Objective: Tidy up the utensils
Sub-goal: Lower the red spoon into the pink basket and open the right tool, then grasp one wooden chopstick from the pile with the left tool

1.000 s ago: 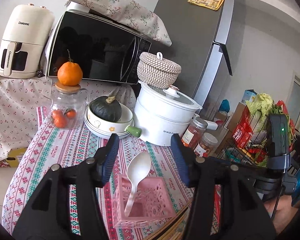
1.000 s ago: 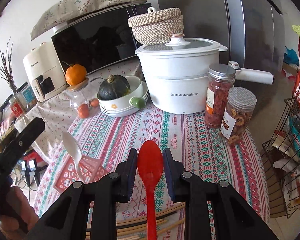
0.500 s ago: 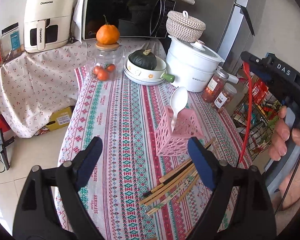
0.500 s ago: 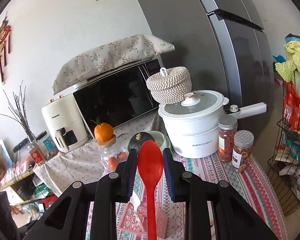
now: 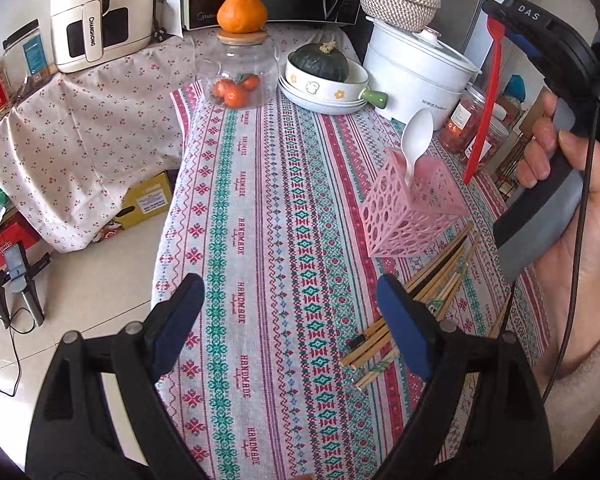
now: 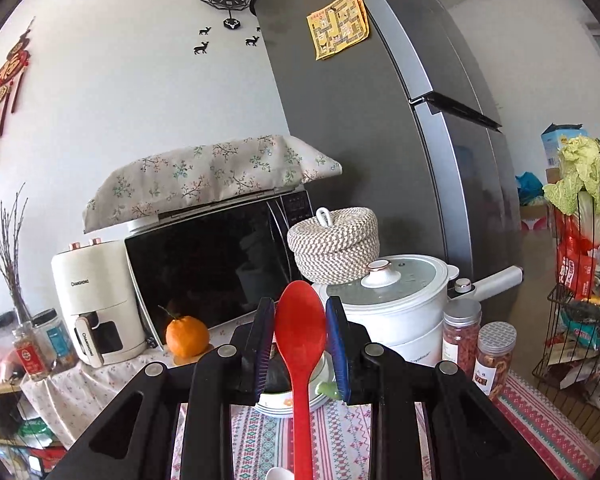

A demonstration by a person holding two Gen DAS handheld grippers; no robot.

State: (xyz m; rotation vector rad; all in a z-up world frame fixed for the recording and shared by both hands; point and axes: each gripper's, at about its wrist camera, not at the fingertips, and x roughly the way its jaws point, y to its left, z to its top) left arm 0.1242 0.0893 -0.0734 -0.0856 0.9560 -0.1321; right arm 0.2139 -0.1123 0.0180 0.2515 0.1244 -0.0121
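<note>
Both hands had shifted since a second earlier: the left gripper [image 5: 288,320], then close over the pink perforated plastic utensil basket [image 5: 414,208] with the white plastic spoon [image 5: 417,132] between its blue pads, had drawn back and tipped down toward the striped woven tablecloth [image 5: 268,208], its jaws having just spread wide with nothing between them, so the white spoon stood released in the basket, bowl up, leaning on the rim. Meanwhile the right gripper [image 6: 300,344] had risen and levelled off, its view swinging from the tabletop to the grey refrigerator [image 6: 372,128] and microwave [image 6: 216,264]; its jaws remained clenched on the red plastic spoon [image 6: 300,336], bowl forward between the pads. Seen from the left wrist, that spoon hung handle-down just above and beside the basket's far corner. Judging by this, one spoon was stowed and the red one looked next, needing to be lowered handle-first into the basket, while the bundle of wooden chopsticks [image 5: 416,304] lay loose on the cloth, untouched
</note>
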